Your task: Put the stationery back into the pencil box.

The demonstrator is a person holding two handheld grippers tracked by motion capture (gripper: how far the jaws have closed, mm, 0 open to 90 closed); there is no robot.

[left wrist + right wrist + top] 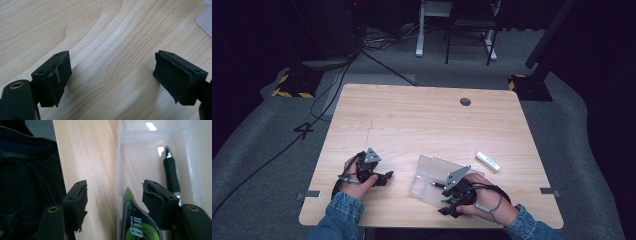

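The clear plastic case [432, 182] on the desk [422, 120] already holds a pen [172, 173] and a green item lettered "BIG" [136, 227], the white eraser-like piece [488, 161] seemingly left, with right tool [115, 195] wide astride the case wall and left tool [112, 75] wide, empty.

The green-labelled item [136, 227] is cut off by the bottom edge, its label part hidden.
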